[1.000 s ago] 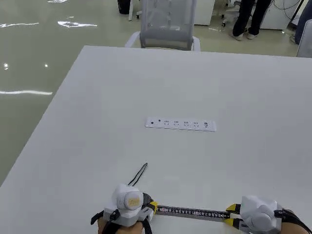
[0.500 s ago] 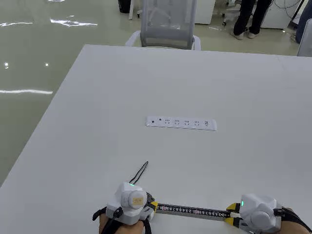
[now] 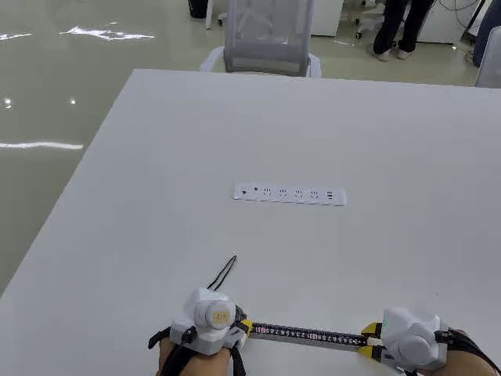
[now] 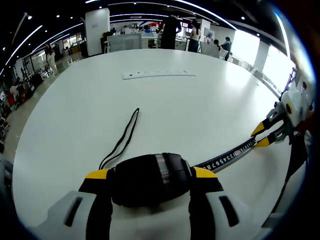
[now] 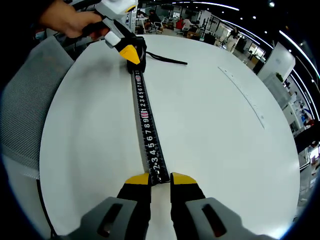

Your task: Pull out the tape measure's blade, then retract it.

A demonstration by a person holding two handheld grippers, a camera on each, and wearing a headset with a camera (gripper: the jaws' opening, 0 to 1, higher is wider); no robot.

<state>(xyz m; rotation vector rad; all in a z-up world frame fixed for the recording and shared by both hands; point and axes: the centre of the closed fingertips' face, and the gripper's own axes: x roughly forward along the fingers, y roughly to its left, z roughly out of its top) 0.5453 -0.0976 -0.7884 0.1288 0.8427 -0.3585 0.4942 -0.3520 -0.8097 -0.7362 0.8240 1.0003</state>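
My left gripper (image 4: 150, 175) is shut on the black tape measure body (image 4: 150, 186), its yellow-tipped jaws pressing both sides. The tape measure's black wrist strap (image 4: 122, 137) trails over the table. The blade (image 4: 225, 159) runs out to the right, flat on the white table, to my right gripper (image 4: 269, 136). In the right gripper view, my right gripper (image 5: 159, 179) is shut on the blade's end (image 5: 156, 172), and the blade (image 5: 145, 117) leads back to the body (image 5: 140, 56). In the head view the blade (image 3: 305, 335) spans between the left gripper (image 3: 241, 325) and the right gripper (image 3: 368, 342), near the table's front edge.
A white power strip (image 3: 290, 194) lies flat at the table's (image 3: 313, 125) middle. A grey office chair (image 3: 268, 35) stands beyond the far edge. People stand in the far background at the right. The table's left edge drops to a glossy floor.
The camera has tilted a little. Both grippers keep their hold, and the blade's drawn-out length looks the same.
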